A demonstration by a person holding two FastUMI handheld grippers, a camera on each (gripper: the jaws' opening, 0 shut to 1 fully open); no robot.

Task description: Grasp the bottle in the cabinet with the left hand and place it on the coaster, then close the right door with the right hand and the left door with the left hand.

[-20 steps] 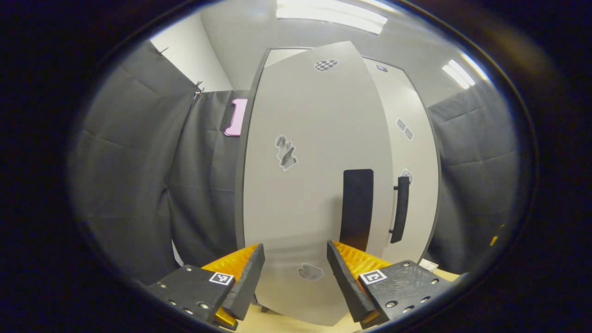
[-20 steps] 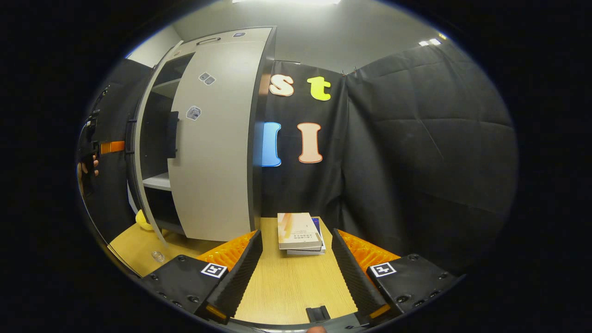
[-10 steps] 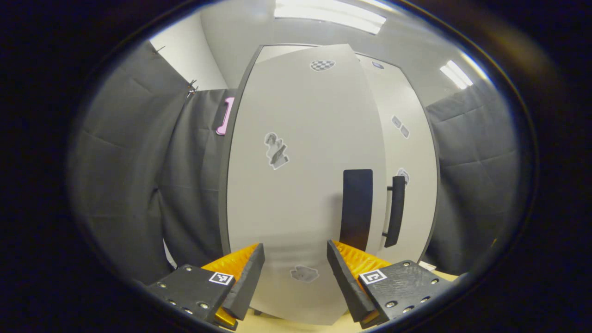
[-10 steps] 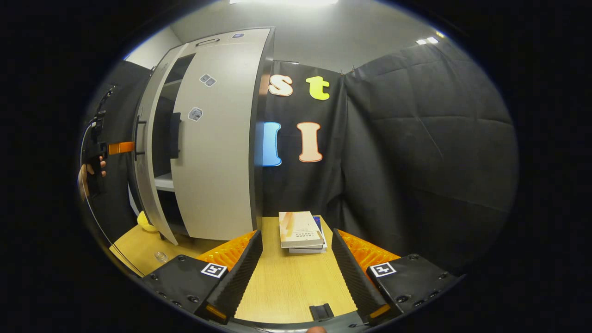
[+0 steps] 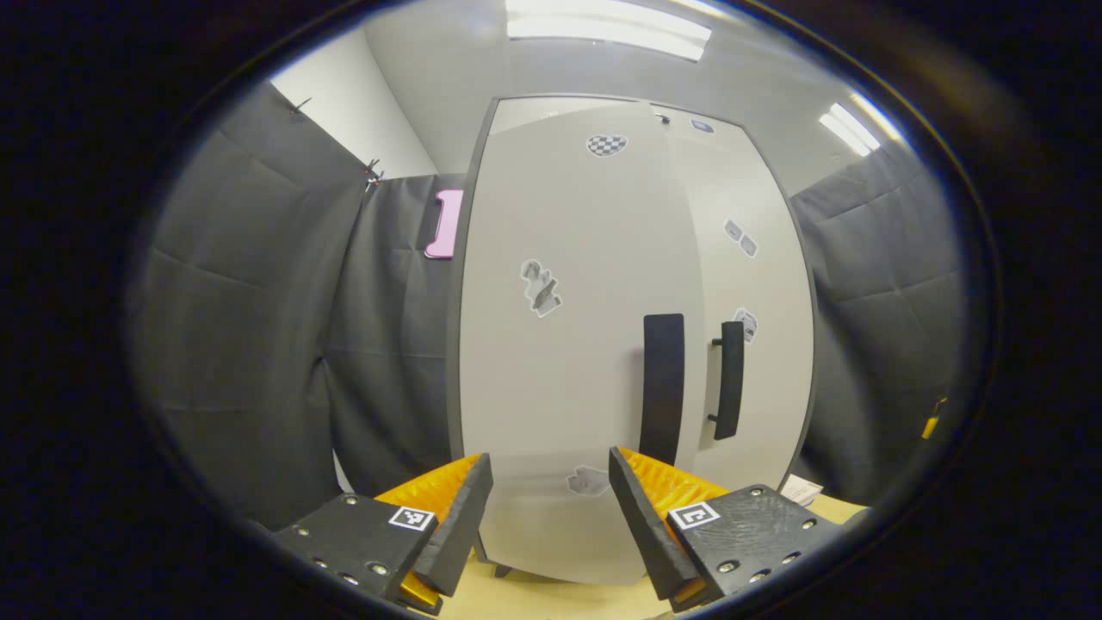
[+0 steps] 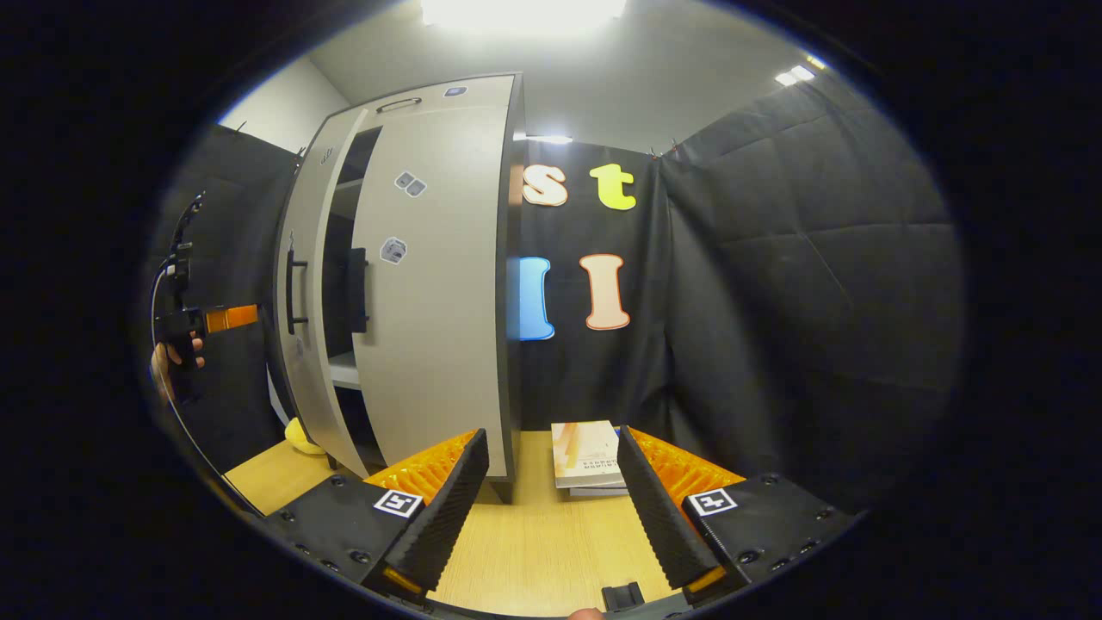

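Note:
A tall grey cabinet stands before my left gripper (image 5: 551, 517), which is open with nothing between its fingers. The left door (image 5: 560, 362) faces it at close range; I cannot tell whether the fingers touch it. Two dark handles (image 5: 663, 387) (image 5: 730, 379) sit side by side by the seam with the right door (image 5: 758, 284). In the right gripper view the right door (image 6: 422, 284) lies flat against the cabinet. The left door (image 6: 306, 301) stands slightly ajar, and a shelf (image 6: 344, 370) shows in the narrow gap. My right gripper (image 6: 551, 508) hangs open over the table.
A hand holds the left gripper (image 6: 207, 320) just left of the ajar door. A stack of books (image 6: 585, 452) lies on the wooden table (image 6: 534, 551) by the cabinet's right side. Something yellow (image 6: 301, 435) lies by the cabinet's foot. Black cloth walls close in all round.
The left door has swung further toward the cabinet and the gap has narrowed to a slit. The left gripper followed it. The right gripper drifted slightly, still open.

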